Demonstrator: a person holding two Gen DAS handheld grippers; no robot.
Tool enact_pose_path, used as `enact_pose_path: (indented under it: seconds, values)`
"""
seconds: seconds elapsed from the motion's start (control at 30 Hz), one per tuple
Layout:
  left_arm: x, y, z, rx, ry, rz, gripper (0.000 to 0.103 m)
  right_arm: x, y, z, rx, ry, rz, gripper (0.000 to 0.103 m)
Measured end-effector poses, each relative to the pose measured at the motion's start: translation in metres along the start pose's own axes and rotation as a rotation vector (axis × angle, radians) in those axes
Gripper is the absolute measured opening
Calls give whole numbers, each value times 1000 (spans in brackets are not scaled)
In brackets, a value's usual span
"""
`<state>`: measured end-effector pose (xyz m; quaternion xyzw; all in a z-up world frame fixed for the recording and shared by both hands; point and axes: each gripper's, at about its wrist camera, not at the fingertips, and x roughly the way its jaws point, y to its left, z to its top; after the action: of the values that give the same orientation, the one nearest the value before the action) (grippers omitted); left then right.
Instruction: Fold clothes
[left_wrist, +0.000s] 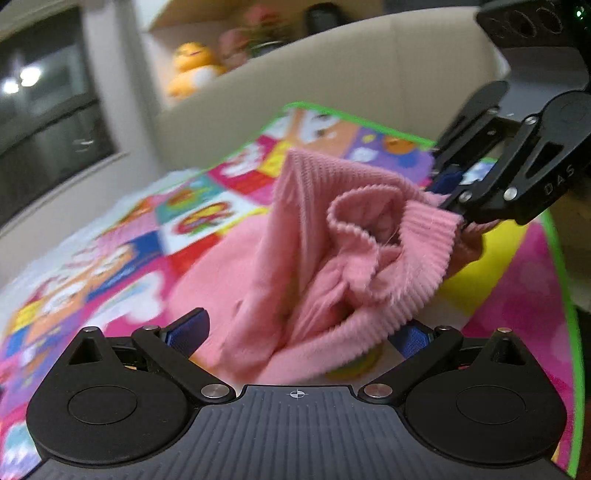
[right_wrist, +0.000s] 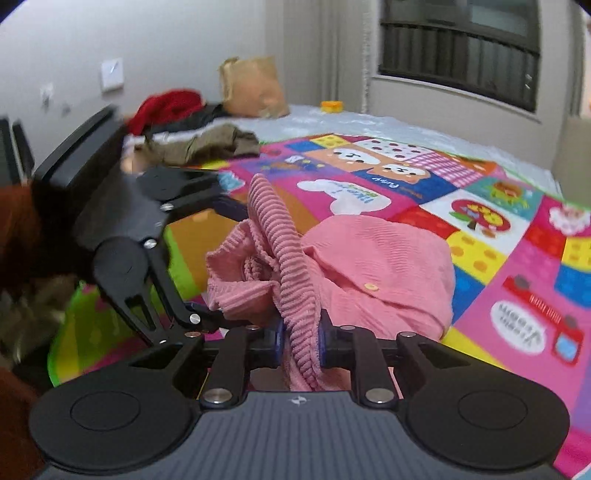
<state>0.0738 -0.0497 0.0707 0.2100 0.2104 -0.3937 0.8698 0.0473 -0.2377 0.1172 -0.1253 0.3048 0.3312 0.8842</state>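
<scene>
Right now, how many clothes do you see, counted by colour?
Pink: 1, the pink garment held by the right gripper
Red: 1, red garment
Olive-brown: 1, olive garment
Black: 1, black garment
Total: 4

Your left wrist camera sits low behind its own fingers, looking across the patterned play mat toward a beige sofa back, with the pink garment right up against the lens. Your right gripper shows at that view's upper right, just beyond the garment. Your right wrist camera looks the other way over the mat, toward a window and a clothes pile at the mat's far edge. Your left gripper enters from its left. Both views share the garment and the mat beneath it, at close range.
</scene>
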Motion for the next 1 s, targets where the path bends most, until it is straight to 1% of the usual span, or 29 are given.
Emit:
enact_pose_path:
  seconds: [0.03, 0.07, 0.2, 0.3, 0.37, 0.4, 0.43, 0.47, 0.5, 0.53, 0.57, 0.63, 0.7, 0.73, 0.77, 0.83, 0.87, 0.93, 0.97, 1.0]
  values:
    - [5, 5, 0, -28, -3, -63, 103, 1, -1, 5, -28, 6, -4, 16]
    - [10, 9, -1, -63, -3, -94, 103, 2, -2, 12, -56, 10, -9, 16]
    - [29, 31, -10, -227, 6, -123, 103, 22, -18, 48, -140, -2, -2, 16]
    - [43, 47, -17, -350, 13, -145, 103, 61, -36, 72, -182, 3, 12, 15]
    - [52, 58, -21, -433, 19, -153, 103, 94, -53, 83, -168, 31, -2, 16]
    - [54, 63, -22, -476, 22, -147, 103, 109, -62, 85, -146, 49, -23, 16]
    - [56, 67, -21, -503, 24, -139, 103, 122, -71, 87, -117, 59, -56, 18]
    - [58, 69, -20, -510, 24, -129, 103, 130, -80, 90, -82, 59, -78, 25]
    - [59, 71, -19, -517, 25, -119, 103, 127, -88, 92, -32, 36, -74, 30]
    - [60, 72, -17, -516, 28, -105, 103, 122, -95, 93, 11, 8, -72, 40]
    - [61, 72, -16, -513, 32, -93, 103, 109, -100, 93, 34, -33, -75, 55]
    - [63, 75, -15, -528, 36, -90, 103, 82, -107, 93, 74, -112, -83, 67]
    - [65, 80, -15, -565, 32, -99, 103, 55, -109, 85, 76, -158, -104, 70]
    - [65, 82, -15, -580, 29, -99, 103, 44, -109, 77, 79, -172, -113, 74]
    - [66, 85, -15, -592, 27, -98, 103, 36, -108, 70, 79, -178, -117, 79]
    - [67, 88, -12, -605, 25, -94, 103, 26, -105, 54, 80, -174, -105, 83]
    - [69, 90, -10, -606, 26, -94, 103, 27, -102, 46, 81, -161, -96, 84]
    - [69, 92, -7, -604, 29, -93, 103, 29, -97, 31, 83, -137, -79, 84]
    - [69, 92, -6, -602, 30, -92, 102, 34, -94, 25, 84, -126, -74, 81]
    - [68, 92, -5, -600, 30, -90, 102, 38, -91, 20, 87, -118, -65, 72]
